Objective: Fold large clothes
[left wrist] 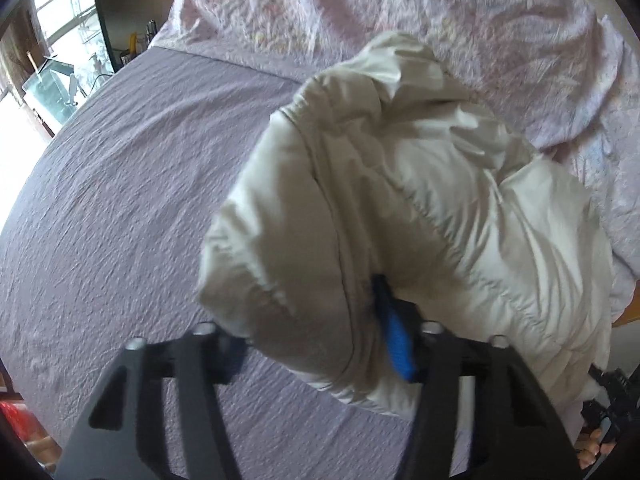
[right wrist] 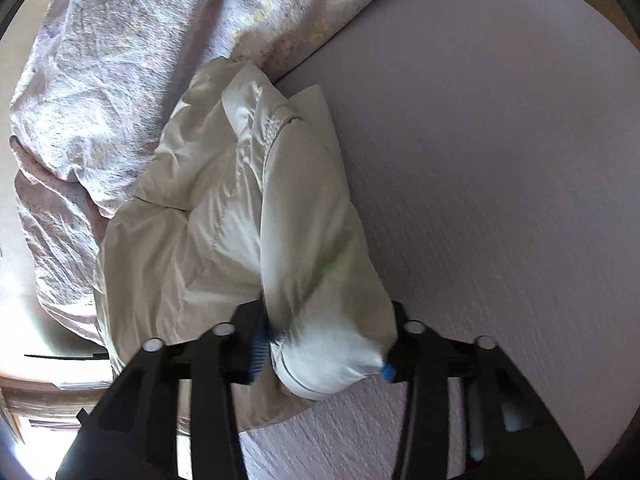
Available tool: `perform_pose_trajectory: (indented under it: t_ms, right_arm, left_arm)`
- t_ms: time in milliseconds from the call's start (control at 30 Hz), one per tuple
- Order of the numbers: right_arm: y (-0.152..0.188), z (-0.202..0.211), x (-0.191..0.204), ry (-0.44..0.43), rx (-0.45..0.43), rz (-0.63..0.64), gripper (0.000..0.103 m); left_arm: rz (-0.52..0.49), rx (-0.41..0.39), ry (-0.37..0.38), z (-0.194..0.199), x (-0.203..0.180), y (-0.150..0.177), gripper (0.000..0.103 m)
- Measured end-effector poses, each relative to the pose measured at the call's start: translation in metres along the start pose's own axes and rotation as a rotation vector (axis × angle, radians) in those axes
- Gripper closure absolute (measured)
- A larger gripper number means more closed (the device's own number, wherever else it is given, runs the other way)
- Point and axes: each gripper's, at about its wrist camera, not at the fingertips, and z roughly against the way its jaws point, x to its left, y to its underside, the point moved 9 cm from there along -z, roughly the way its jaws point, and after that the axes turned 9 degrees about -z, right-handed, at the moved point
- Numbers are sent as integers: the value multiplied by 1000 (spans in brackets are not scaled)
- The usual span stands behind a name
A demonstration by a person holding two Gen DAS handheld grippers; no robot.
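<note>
A puffy cream-white jacket lies bunched on the purple bedsheet. In the left wrist view my left gripper is shut on a thick fold of the jacket's near edge. One blue pad presses into the fabric, and the other finger is hidden behind the cloth. In the right wrist view my right gripper is shut on a stuffed sleeve end of the jacket, with a blue pad on each side of it. The cuff bulges out below the jaws. Part of the right gripper and a hand show at the left view's lower right.
A crumpled pale floral quilt lies heaped behind the jacket. The purple sheet spreads wide beside it. A window and a glass tank stand past the bed's far left corner. Floor shows beyond the bed edge.
</note>
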Motion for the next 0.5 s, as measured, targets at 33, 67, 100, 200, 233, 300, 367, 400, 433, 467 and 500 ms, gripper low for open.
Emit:
perform_pose_trajectory:
  t_ms: [33,67,100,200,233,300,367,400,433,467,500]
  right_arm:
    - [1,2,2,-3,-4,2,71]
    - [3,5,5,-8,-12,8,72]
    - [5,6,7,-12,-17,11,74]
    - [13,13,14,-29,-26,26,76]
    - [16,15,15,-37,-24,30,77]
    - [23,16,18,-48,-15,36,77]
    - [34,19,16,-58,-1,43,77]
    - [40,20,15,-63,5,46,77]
    - [47,21,13,-67,12,50,77]
    - [52,21,11,-69,18,52,77]
    - [59,21,8,-73,24,50,77]
  left_arm:
    - [9,-8,8,2,1,-1,64]
    - [17,-19,23,4,3,-2,69]
    - [16,-31,34,6,4,-2,73]
    - [-14,-68,38,22,-1,1,77]
    - [-20,-76,37,26,-1,2,77]
    - [-31,-93,41,38,4,7,78]
    - [-38,-98,42,49,8,16,78]
    - [-41,-97,41,52,11,20,78]
    - [-45,-96,40,56,16,25,78]
    - [-47,-95,40,60,21,31,78]
    - [-48,-94,40,63,23,36,78]
